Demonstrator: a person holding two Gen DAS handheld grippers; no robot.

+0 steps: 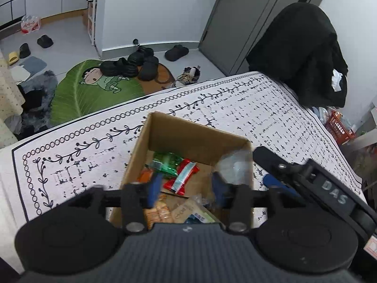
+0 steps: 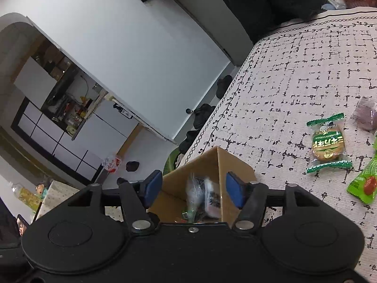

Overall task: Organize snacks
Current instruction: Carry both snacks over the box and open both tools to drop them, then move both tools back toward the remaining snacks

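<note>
An open cardboard box [image 1: 188, 136] stands on the patterned tablecloth [image 1: 235, 108]. It holds a green packet [image 1: 168, 161], a red packet [image 1: 182, 176], crackers [image 1: 156, 212] and other snacks. My left gripper [image 1: 187, 186] hangs open over the box with nothing between its blue pads. My right gripper [image 2: 194, 188] is open at the box's [image 2: 235, 162] right corner. A clear packet [image 2: 194, 187] sits between its pads without touching them, next to a white packet [image 2: 212, 199]. In the left wrist view the right gripper [image 1: 264, 167] shows beside that clear packet [image 1: 233, 165].
Loose on the cloth to the right lie a green-trimmed cookie packet [image 2: 326, 145], a green packet [image 2: 364, 184] and a purple item [image 2: 367, 115]. A chair draped in black cloth [image 1: 301, 52] stands at the table's far corner, with a red basket [image 1: 339, 127] beyond.
</note>
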